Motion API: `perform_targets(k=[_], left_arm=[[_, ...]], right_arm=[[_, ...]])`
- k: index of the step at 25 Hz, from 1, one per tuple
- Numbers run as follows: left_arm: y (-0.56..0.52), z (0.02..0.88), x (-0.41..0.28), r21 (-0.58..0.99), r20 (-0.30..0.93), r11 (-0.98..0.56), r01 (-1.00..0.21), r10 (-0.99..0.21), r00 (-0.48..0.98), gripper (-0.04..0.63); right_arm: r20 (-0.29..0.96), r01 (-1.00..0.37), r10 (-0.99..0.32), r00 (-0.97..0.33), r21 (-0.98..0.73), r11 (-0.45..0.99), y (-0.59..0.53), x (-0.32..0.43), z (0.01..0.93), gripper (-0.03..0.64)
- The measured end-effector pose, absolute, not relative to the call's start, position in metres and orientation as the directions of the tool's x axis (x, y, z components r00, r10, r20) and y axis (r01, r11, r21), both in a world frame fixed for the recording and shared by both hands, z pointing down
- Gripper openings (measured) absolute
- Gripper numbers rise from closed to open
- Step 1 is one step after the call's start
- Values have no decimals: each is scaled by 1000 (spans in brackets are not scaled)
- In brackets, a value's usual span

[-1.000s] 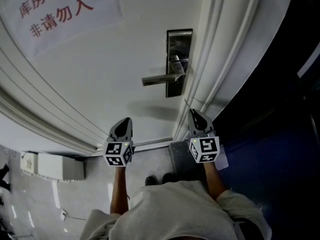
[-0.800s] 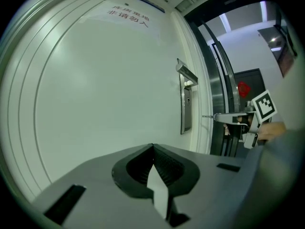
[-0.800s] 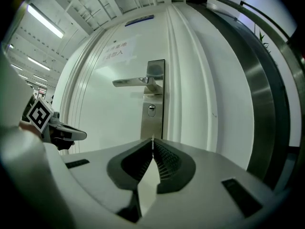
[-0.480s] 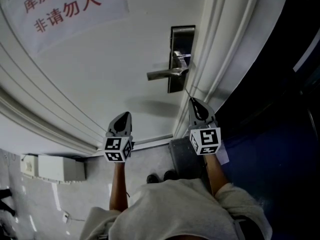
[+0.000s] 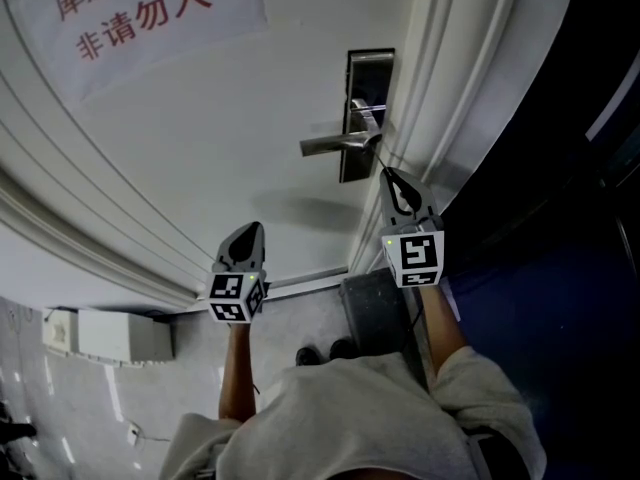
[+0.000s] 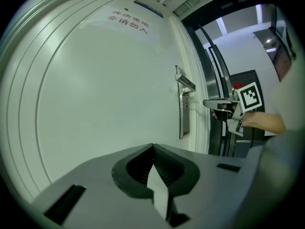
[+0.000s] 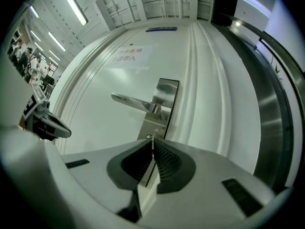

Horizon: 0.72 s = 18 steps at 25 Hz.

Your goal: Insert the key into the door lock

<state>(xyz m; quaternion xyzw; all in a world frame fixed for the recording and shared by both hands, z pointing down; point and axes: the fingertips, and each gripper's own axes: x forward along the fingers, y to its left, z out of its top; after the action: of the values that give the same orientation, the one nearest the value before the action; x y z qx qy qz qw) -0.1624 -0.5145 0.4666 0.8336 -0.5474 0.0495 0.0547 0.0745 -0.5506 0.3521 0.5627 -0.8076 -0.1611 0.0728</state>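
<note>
Right gripper view | right gripper (image 7: 153,146) jaws pinch key (image 7: 152,140) near lock plate (image 7: 165,90) | left gripper (image 6: 153,147) jaws pressed together

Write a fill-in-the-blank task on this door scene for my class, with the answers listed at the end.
The right gripper is shut on the ____.
The lever of the door handle points toward the ____ side of the head view.
The characters on the paper sign are printed in ____.
The left gripper has its jaws together, holding ____.
Answers: key; left; red; nothing.
</note>
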Motion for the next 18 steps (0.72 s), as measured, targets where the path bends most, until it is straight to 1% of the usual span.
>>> perform_targets(k=[5, 9, 14, 18], left_arm=[[-511, 470, -164, 41, 149, -398, -917, -905, 399, 17], [-508, 473, -164, 56, 157, -402, -914, -900, 406, 17], [-506, 475, -163, 69, 158, -409, -910, -896, 415, 17], [-506, 474, -163, 70, 151, -413, -908, -895, 419, 17]], right_arm=[[-58, -836, -935, -349, 469, 284, -553, 70, 350, 31], [-44, -752, -939, -341, 613, 244, -553, 61, 351, 31], [-16, -573, -955, -297, 803, 165, -554, 57, 355, 31], [-19, -374, -959, -282, 923, 92, -554, 50, 363, 31]])
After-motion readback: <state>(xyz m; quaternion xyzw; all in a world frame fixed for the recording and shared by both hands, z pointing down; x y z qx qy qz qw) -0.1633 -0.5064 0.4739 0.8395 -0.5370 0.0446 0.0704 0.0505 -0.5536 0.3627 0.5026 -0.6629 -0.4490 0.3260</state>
